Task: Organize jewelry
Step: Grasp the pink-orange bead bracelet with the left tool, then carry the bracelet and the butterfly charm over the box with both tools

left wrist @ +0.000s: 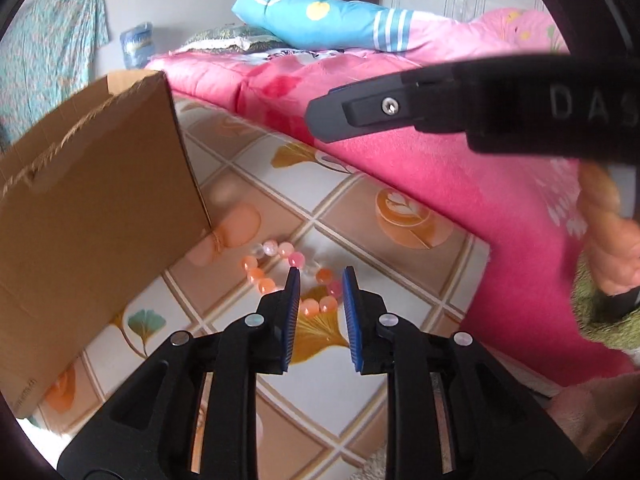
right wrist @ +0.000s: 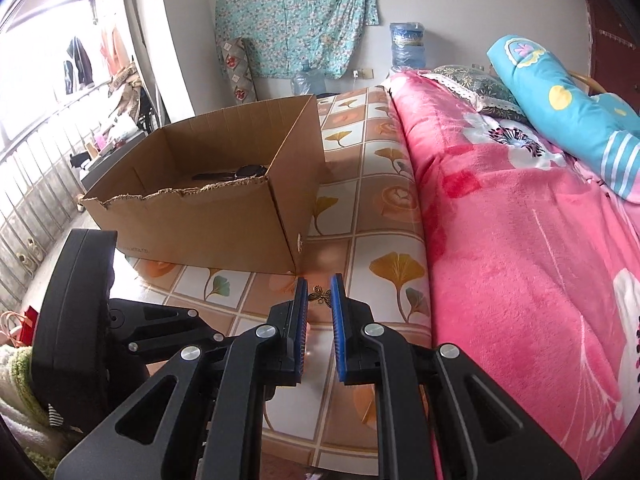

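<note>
Approaching bead bracelet (left wrist: 286,276), left hand-held gripper (left wrist: 322,274) released, bracelet at 12 o'clock on bed mat (left wrist: 400,312); next: descend, clench. Cardboard box (left wrist: 96,200) crowds 10 o'clock. Right view: right hand-held gripper (right wrist: 319,283) nearly clenched, empty; butterfly trinket (right wrist: 319,294) beyond tips; pink blanket (right wrist: 520,240) at 3 o'clock.

A bed (right wrist: 360,248) with a leaf-print sheet holds a cardboard box (right wrist: 208,216) on the left, a bead bracelet (left wrist: 288,276) near it, and a pink blanket (right wrist: 520,240) on the right.
</note>
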Tool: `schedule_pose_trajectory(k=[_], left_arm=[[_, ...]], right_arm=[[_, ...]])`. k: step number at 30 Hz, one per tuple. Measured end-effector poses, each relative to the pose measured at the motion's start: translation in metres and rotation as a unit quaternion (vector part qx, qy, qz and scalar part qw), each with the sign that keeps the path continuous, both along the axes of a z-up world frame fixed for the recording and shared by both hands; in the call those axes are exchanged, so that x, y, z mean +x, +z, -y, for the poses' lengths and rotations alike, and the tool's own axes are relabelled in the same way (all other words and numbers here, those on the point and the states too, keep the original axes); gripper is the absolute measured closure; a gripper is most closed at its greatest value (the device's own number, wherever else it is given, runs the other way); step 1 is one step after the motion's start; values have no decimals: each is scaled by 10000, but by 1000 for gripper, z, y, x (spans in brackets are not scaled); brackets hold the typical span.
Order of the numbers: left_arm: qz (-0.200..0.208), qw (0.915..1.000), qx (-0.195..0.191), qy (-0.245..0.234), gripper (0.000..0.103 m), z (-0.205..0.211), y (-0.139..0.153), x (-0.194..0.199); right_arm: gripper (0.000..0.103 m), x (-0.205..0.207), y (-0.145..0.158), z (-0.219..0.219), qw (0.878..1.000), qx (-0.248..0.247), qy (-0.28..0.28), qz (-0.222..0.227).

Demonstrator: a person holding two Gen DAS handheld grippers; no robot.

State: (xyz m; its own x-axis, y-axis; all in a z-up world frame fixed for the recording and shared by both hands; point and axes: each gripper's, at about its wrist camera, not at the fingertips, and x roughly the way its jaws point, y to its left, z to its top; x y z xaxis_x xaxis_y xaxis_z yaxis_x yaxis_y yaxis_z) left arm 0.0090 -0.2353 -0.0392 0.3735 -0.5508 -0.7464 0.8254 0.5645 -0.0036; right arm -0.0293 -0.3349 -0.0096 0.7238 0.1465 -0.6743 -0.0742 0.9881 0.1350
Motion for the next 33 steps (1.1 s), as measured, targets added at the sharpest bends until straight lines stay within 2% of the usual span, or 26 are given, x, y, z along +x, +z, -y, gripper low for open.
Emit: schedule_pose_trajectory(k=[2, 6, 7, 8, 13, 16, 19, 24, 29, 33], left_arm=[[11, 9998, 187, -24, 78, 6, -5, 0], [39, 9996, 267, 24, 77, 5, -6, -1], [26, 9996, 279, 56, 81, 4, -6, 0], [-15, 9996, 288, 73, 92, 3, -6, 1], [-199, 9993, 238, 189, 95, -4, -2, 8], [-338, 9988, -13, 343, 95, -14, 10, 18], [-512, 9963, -436, 543, 95, -34, 32, 24], [-861, 9835, -1356, 827, 95, -78, 81, 41], [-761, 9705, -2041, 1035, 95, -118, 134, 53], [-644, 9642, -2193, 1346, 95, -142, 158, 73]], right_arm=[[91, 1, 0, 2, 10000, 69, -19, 0], [91, 1, 2, 2, 9999, 136, -38, 18], [91, 0, 3, 2, 9999, 143, -45, 30], [91, -1, 5, 3, 9999, 158, -50, 50], [91, -6, 18, 1, 9995, 208, -79, 209], [91, -8, 27, 0, 9990, 284, -66, 336], [91, -8, 37, -2, 9983, 373, -14, 447], [91, 1, 60, -12, 9958, 534, 171, 719], [91, 18, 87, -27, 9919, 570, 468, 1035], [91, 42, 101, -42, 9894, 533, 741, 1129]])
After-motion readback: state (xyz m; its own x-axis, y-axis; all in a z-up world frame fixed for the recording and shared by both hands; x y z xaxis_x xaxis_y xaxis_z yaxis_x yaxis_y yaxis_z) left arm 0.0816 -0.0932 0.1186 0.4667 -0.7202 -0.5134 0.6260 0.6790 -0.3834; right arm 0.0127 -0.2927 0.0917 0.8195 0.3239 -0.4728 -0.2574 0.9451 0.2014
